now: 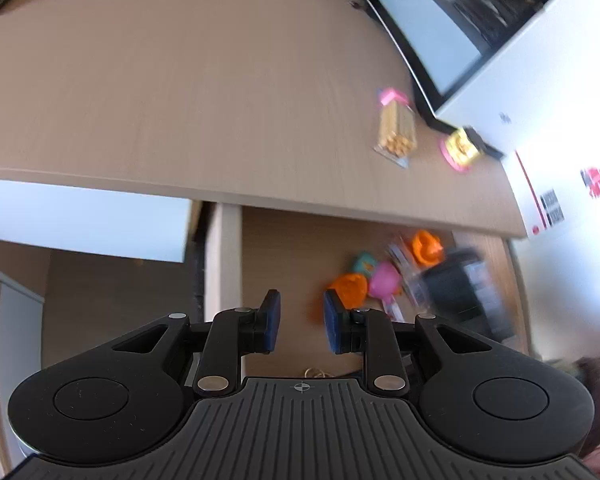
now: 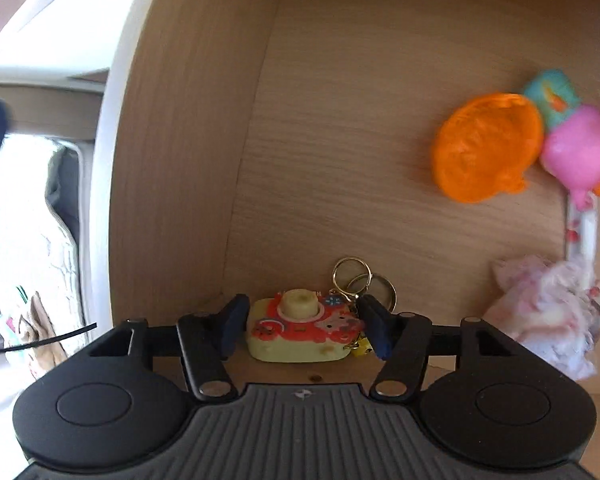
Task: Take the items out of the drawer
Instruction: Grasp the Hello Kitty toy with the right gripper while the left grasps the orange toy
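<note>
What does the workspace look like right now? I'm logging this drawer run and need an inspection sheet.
Surface: light wood desk top, open wood drawer below its edge.
Job's things: yellow-and-red toy camera keychain with gold rings; orange plastic shell mould; pink round toy; teal toy; crumpled pink-white wrapper. On the desk: clear packet of sticks with pink top, yellow-and-pink toy.
Clutter: black box in drawer, blurred.
Grippers: left gripper open, empty; right gripper open, jaws either side of camera.
Cables: thin black cable.
Surroundings: dark monitor, white box.
</note>
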A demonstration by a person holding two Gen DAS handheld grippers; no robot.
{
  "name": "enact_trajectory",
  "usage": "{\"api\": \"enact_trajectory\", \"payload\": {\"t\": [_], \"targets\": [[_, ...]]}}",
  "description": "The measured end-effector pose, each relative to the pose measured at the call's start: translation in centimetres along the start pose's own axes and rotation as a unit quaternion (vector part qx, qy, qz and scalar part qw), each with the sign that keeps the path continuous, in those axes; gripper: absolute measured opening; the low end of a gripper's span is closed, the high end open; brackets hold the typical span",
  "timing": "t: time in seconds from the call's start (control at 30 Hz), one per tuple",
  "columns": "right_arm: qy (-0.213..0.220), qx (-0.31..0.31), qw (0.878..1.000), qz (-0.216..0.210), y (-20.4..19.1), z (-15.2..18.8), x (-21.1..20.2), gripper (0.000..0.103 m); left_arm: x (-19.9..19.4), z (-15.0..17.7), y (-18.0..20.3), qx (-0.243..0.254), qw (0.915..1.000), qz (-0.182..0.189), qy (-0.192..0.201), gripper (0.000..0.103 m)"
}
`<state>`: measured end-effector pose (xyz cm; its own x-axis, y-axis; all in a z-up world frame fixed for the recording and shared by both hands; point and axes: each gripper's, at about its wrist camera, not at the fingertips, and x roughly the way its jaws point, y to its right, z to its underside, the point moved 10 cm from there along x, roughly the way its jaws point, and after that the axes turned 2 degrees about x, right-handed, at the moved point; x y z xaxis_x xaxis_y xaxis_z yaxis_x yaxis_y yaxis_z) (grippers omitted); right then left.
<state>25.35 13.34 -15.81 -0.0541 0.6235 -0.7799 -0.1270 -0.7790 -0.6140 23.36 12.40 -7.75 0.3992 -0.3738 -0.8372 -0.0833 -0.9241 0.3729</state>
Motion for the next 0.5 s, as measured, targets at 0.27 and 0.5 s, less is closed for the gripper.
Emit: {"api": "enact_trajectory", "payload": {"t": [0.27,0.5], "targets": [[0.248,0.06,0.966,0.044,8.9,0.9,-15.4,0.06,6.7,1.4,4.6,0.043,0.9959,0.041,-0.069,0.026],[0.334,0.115,0.933,0.065,14.5,3.9,-21.1,0.06,14.0,2.0,2.7,-0.018,0.9962,-0.04,-0.075,0.026]]}}
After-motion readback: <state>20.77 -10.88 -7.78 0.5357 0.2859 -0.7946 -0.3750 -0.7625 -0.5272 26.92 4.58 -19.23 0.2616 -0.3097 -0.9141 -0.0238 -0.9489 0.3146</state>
